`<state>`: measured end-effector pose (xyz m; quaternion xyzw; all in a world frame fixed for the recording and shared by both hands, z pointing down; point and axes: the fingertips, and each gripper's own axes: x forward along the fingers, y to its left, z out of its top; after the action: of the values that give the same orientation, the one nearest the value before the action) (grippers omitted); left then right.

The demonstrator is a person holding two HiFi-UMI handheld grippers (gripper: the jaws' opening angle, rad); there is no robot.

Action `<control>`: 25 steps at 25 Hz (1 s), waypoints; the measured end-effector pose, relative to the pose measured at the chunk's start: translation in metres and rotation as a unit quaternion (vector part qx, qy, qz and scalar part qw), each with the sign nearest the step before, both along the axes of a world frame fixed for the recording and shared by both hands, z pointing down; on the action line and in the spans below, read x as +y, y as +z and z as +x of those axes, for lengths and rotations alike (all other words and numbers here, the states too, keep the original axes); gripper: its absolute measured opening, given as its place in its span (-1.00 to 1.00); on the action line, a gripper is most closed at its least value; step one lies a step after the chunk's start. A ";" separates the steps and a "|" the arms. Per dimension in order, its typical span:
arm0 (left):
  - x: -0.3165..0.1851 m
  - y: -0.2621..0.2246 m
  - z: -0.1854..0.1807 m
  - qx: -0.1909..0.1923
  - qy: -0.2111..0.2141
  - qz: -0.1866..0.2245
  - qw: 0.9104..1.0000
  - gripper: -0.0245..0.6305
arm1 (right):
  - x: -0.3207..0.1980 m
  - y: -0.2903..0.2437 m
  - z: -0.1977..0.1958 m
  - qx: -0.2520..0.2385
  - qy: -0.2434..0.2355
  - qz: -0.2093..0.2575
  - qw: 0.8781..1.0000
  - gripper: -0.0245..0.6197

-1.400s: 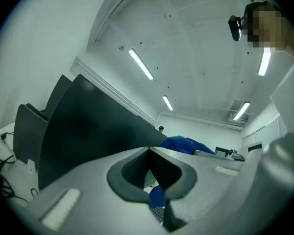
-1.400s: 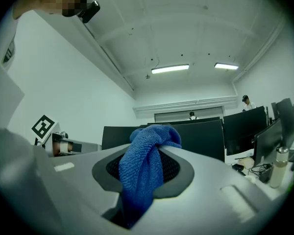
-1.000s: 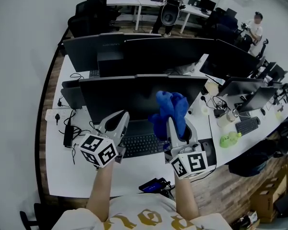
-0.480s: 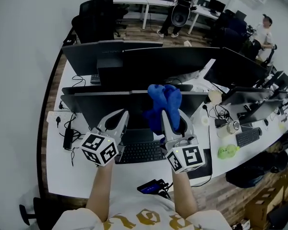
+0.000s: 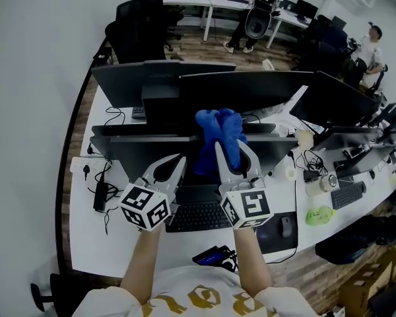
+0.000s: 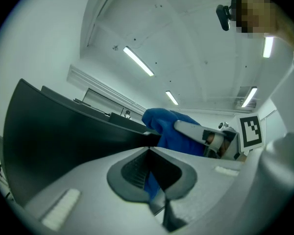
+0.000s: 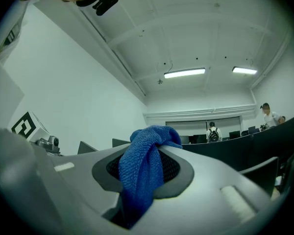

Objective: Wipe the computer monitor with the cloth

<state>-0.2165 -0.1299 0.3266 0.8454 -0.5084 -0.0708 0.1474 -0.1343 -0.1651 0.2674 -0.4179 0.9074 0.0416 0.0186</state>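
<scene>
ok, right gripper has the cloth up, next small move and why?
Probably lower the right gripper so the blue cloth presses on the monitor screen. Its jaws are shut on the cloth, which bunches at the screen's top edge; I can't confirm it touches the glass yet.

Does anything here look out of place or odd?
Nothing is spilled or broken. One oddity: the cloth is a bunched wad pinched in the right gripper, not spread flat, near the top edge of the monitor. Loose cables sprawl on the left of the desk.
</scene>
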 end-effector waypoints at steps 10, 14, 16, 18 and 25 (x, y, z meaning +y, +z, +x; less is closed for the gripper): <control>-0.015 0.008 0.008 0.004 0.042 0.006 0.999 -0.92 | -0.023 0.011 -0.022 0.050 0.030 0.000 0.998 -0.56; -0.015 0.018 0.007 0.013 0.055 0.011 0.998 -0.92 | -0.024 0.015 -0.023 0.030 0.033 -0.024 0.999 -0.56; -0.016 0.026 0.009 0.017 0.065 0.012 0.998 -0.92 | -0.026 0.014 -0.022 0.023 0.040 -0.033 0.998 -0.56; -0.015 0.030 0.008 0.019 0.072 0.014 0.997 -0.92 | -0.027 0.015 -0.022 0.025 0.050 -0.032 0.998 -0.56; -0.004 0.035 0.014 0.033 0.089 0.020 0.995 -0.92 | -0.025 0.013 -0.018 -0.003 0.070 -0.014 0.997 -0.56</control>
<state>-0.2023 -0.1340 0.3616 0.8873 -0.4244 -0.0952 0.1532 -0.1527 -0.1905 0.2801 -0.4811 0.8761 0.0287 0.0125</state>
